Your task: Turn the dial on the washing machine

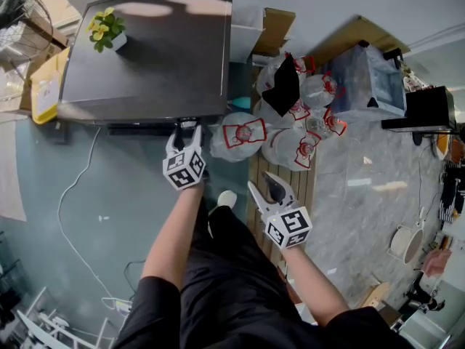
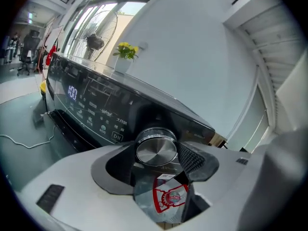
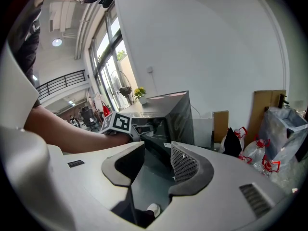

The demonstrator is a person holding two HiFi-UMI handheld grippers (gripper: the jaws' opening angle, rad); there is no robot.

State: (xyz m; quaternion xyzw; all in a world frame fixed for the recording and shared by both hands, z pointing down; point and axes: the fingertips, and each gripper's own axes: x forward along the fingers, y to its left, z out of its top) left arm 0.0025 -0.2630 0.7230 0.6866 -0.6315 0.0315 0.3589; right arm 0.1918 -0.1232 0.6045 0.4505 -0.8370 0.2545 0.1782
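The dark washing machine (image 1: pixel 145 57) stands in front of me, its lit control panel (image 2: pixel 91 109) facing my left gripper. A round metal dial (image 2: pixel 156 149) sits at the panel's right end. My left gripper (image 1: pixel 187 131) reaches to the machine's front edge and is shut on the dial, with a jaw against each side of the knob. In the head view the dial is hidden behind those jaws. My right gripper (image 1: pixel 266 185) hangs to the right of the machine, away from it. It is open, with nothing between its fingers (image 3: pixel 185 162).
A potted yellow plant (image 1: pixel 107 31) stands on the machine's top. Several knotted plastic bags (image 1: pixel 290 122) are piled right of the machine, beside cardboard (image 1: pixel 272 27) and a clear bin (image 1: pixel 367 82). A white cable (image 1: pixel 73 195) trails over the floor at the left.
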